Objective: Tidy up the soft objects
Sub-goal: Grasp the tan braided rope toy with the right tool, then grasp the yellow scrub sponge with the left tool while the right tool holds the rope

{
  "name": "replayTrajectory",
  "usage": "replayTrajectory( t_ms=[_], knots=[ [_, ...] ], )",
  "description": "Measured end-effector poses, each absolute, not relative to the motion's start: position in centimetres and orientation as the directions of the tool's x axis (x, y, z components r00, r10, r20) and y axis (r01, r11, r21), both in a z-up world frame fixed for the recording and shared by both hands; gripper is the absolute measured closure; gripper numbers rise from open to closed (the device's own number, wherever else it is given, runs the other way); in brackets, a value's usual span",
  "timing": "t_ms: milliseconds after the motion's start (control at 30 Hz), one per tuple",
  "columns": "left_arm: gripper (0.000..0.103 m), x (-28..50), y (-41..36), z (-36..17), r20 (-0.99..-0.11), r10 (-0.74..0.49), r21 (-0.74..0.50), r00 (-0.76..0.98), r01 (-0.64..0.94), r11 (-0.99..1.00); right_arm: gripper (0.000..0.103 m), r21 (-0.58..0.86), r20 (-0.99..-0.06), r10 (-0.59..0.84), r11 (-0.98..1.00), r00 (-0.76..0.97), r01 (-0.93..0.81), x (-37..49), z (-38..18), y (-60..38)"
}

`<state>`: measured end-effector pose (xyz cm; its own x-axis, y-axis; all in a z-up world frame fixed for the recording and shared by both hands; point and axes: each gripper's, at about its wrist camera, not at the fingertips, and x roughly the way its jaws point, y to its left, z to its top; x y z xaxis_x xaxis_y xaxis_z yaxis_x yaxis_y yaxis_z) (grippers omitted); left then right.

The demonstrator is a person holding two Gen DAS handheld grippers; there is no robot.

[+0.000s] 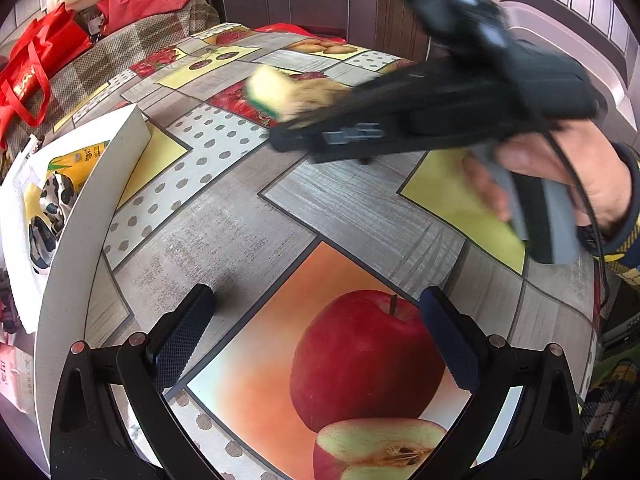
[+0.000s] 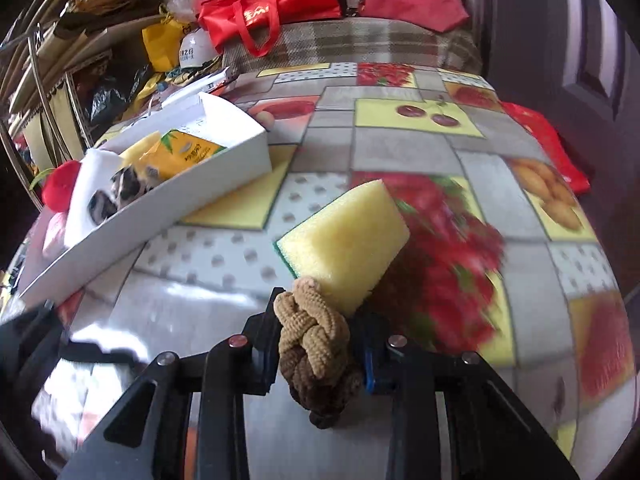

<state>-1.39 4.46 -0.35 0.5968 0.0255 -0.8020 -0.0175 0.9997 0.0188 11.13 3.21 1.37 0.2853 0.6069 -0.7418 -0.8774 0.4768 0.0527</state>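
With the right gripper (image 2: 316,344) clenched on a braided tan-and-brown rope knot (image 2: 316,344), the yellow foam sponge (image 2: 344,240) pinched alongside could slip free; left gripper (image 1: 316,336) gapes, empty.

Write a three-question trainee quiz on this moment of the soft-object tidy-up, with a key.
1. True or false: the right hand-held gripper is shut on the braided rope.
2. Which item lies against the rope: A) yellow sponge, B) red bag, C) white tray?
3. What, if anything, does the left hand-held gripper hold?

Key: 1 true. 2 A. 3 nothing; its jaws stand open over the tablecloth's printed apple.
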Motion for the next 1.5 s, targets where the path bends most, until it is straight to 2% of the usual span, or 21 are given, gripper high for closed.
replayTrajectory(
  t_ms=[300,467,500,533,600,767,800,833,867,900,933,1000,1167,1200,1267,1300,1333,1400,1500],
  knots=[
    [0.000,-1.4,4.5,-0.3,-0.802,0.025,0.019,0.596,-0.018,1.000,0.072,0.143,-0.731,0.629,0.520,0.264,-0.842,12.2,1.4,-0.4],
    [0.000,-1.4,4.5,-0.3,-0.802,0.024,0.017,0.597,-0.018,1.000,0.069,0.175,-0.737,0.662,0.381,0.136,-0.908,9.7,1.3,-1.1],
    [0.000,-1.4,4.5,-0.3,-0.802,0.025,0.017,0.597,-0.018,1.000,0.061,0.165,-0.736,0.666,0.347,0.119,-0.923,9.0,1.4,-0.9],
    [0.000,-1.4,4.5,-0.3,-0.802,0.025,0.017,0.597,-0.018,1.000,0.047,0.143,-0.738,0.663,0.338,0.128,-0.930,8.5,1.5,-0.8],
    [0.000,-1.4,4.5,-0.3,-0.802,0.024,0.017,0.597,-0.018,1.000,0.036,0.113,-0.735,0.661,0.340,0.151,-0.934,8.0,1.6,-0.9],
    [0.000,-1.3,4.5,-0.3,-0.802,0.025,0.018,0.596,-0.018,1.000,0.036,0.190,-0.703,0.695,0.388,0.151,-0.902,9.3,2.1,-2.7],
    [0.000,-1.4,4.5,-0.3,-0.802,0.024,0.017,0.596,-0.018,1.000,0.037,0.203,-0.693,0.703,0.404,0.161,-0.892,9.6,2.2,-3.1],
    [0.000,-1.4,4.5,-0.3,-0.802,0.025,0.018,0.597,-0.018,1.000,0.043,0.214,-0.683,0.710,0.419,0.172,-0.882,9.8,2.3,-3.5],
    [0.000,-1.4,4.5,-0.3,-0.802,0.025,0.018,0.596,-0.017,1.000,0.053,0.219,-0.680,0.712,0.425,0.175,-0.878,9.9,2.4,-3.6],
    [0.000,-1.4,4.5,-0.3,-0.802,0.024,0.017,0.597,-0.017,1.000,0.067,0.218,-0.682,0.710,0.426,0.175,-0.878,9.9,2.4,-3.7],
    [0.000,-1.4,4.5,-0.3,-0.802,0.024,0.017,0.596,-0.017,1.000,0.069,0.208,-0.685,0.707,0.421,0.175,-0.883,9.6,2.4,-3.7],
    [0.000,-1.4,4.6,-0.3,-0.802,0.024,0.017,0.596,-0.017,1.000,0.080,0.173,-0.692,0.697,0.414,0.189,-0.894,8.9,2.7,-4.0],
    [0.000,-1.5,4.6,-0.3,-0.802,0.024,0.018,0.596,-0.017,1.000,0.078,0.185,-0.704,0.685,0.431,0.187,-0.883,8.9,2.0,-6.2],
    [0.000,-1.4,4.6,-0.4,-0.802,0.022,0.016,0.597,-0.015,1.000,0.077,0.209,-0.697,0.697,0.426,0.172,-0.880,9.0,1.9,-6.7],
    [0.000,-1.5,4.6,-0.3,-0.801,0.019,0.013,0.598,-0.014,1.000,0.055,0.236,-0.683,0.711,0.429,0.165,-0.872,9.4,2.0,-7.2],
    [0.001,-1.5,4.6,-0.4,-0.801,0.017,0.010,0.599,-0.016,1.000,0.034,0.240,-0.676,0.716,0.437,0.173,-0.867,9.5,2.1,-7.5],
    [0.001,-1.8,4.7,-0.3,-0.799,0.020,0.006,0.601,-0.026,1.000,0.027,0.244,-0.666,0.723,0.444,0.184,-0.862,9.5,2.2,-7.6],
    [0.001,-2.7,5.4,0.0,-0.787,0.010,-0.030,0.617,-0.054,0.998,0.027,0.247,-0.659,0.728,0.447,0.189,-0.860,9.4,2.4,-7.5],
    [0.000,-4.7,6.9,1.5,-0.722,0.039,-0.079,0.691,-0.138,0.987,0.027,0.233,-0.673,0.720,0.424,0.170,-0.875,8.8,2.3,-6.3]
  ],
)
